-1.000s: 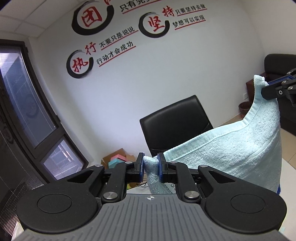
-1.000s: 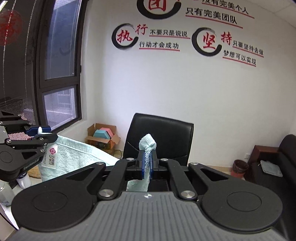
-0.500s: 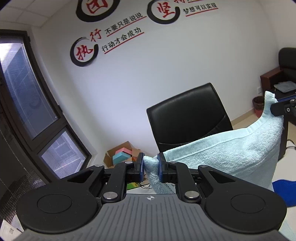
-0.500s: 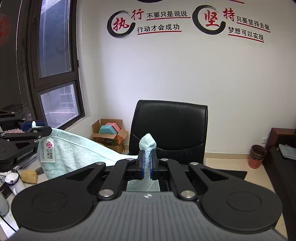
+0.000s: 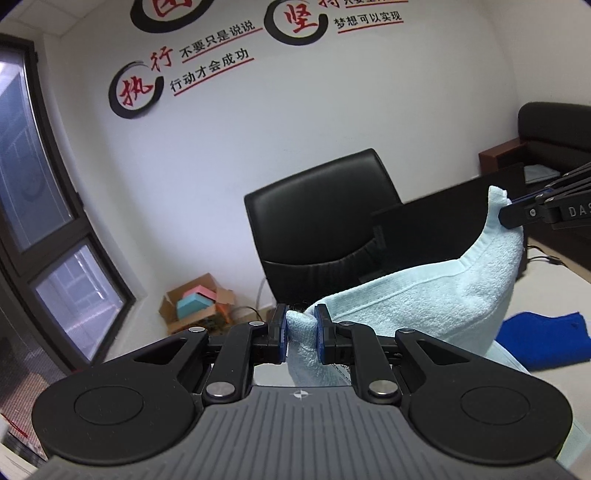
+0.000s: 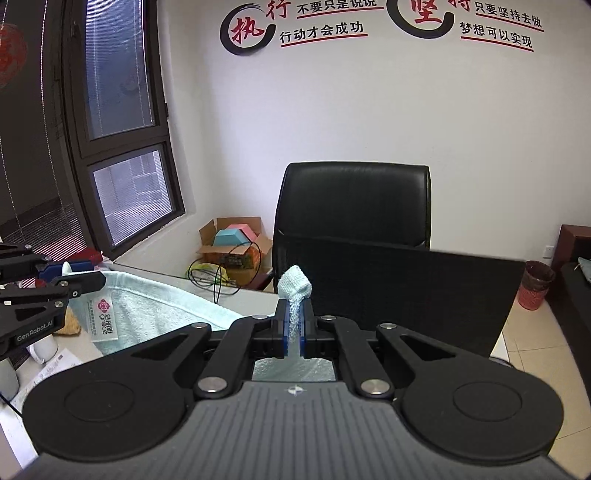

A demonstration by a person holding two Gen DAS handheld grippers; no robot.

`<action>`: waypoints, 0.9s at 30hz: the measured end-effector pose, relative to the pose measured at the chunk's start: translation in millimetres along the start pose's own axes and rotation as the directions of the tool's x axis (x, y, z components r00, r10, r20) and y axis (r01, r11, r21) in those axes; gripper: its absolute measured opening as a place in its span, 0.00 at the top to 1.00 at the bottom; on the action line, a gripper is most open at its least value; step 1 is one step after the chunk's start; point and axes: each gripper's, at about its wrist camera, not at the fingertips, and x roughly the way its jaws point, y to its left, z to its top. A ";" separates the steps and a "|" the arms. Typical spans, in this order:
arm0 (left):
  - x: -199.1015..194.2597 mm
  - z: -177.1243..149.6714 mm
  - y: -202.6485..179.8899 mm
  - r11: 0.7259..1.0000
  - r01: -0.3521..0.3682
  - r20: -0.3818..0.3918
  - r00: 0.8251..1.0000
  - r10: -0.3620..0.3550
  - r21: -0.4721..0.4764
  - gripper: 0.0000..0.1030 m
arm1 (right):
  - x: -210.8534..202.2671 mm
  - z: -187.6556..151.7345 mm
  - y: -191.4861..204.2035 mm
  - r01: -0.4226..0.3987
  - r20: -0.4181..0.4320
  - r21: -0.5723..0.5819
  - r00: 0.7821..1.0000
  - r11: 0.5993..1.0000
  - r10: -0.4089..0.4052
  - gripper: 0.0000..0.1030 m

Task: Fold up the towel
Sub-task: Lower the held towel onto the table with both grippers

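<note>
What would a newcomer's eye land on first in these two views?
The pale blue towel strung between the two grippers, one corner pinched by the left gripper, another by the right gripper. Behind it stands a black office chair, with red and black wall lettering above.

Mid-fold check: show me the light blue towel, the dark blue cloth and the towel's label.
light blue towel (image 5: pixel 424 306), left wrist view, on the stretched terry span between both grippers.
dark blue cloth (image 5: pixel 543 339), left wrist view, on its middle, lying on the table.
label (image 6: pixel 104 317), right wrist view, on the white tag's face below the logo.
</note>
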 end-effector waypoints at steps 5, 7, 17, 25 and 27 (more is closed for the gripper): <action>-0.4 -42.9 -3.8 0.995 0.054 -0.006 0.998 -0.055 -0.086 0.84 | -6.9 -44.4 1.3 -0.020 -0.011 0.029 1.000 0.999 0.020 0.95; 1.0 -59.0 -7.0 0.992 0.068 -0.019 0.997 -0.070 -0.107 0.84 | -8.5 -62.4 3.2 -0.025 -0.019 0.032 1.000 0.999 0.025 0.95; -0.4 -146.3 -21.8 0.958 0.162 -0.133 0.971 -0.197 -0.236 0.84 | -19.1 -133.4 6.7 -0.050 -0.072 0.105 0.996 0.993 0.058 0.95; -4.2 -187.0 -20.2 0.923 0.168 -0.153 0.961 -0.232 -0.347 0.84 | -19.4 -177.4 -4.9 -0.046 -0.141 0.207 0.987 0.977 0.076 0.95; -3.8 -194.0 -21.9 0.917 0.170 -0.164 0.956 -0.242 -0.360 0.84 | -19.5 -187.3 -7.6 -0.047 -0.159 0.227 0.984 0.973 0.085 0.95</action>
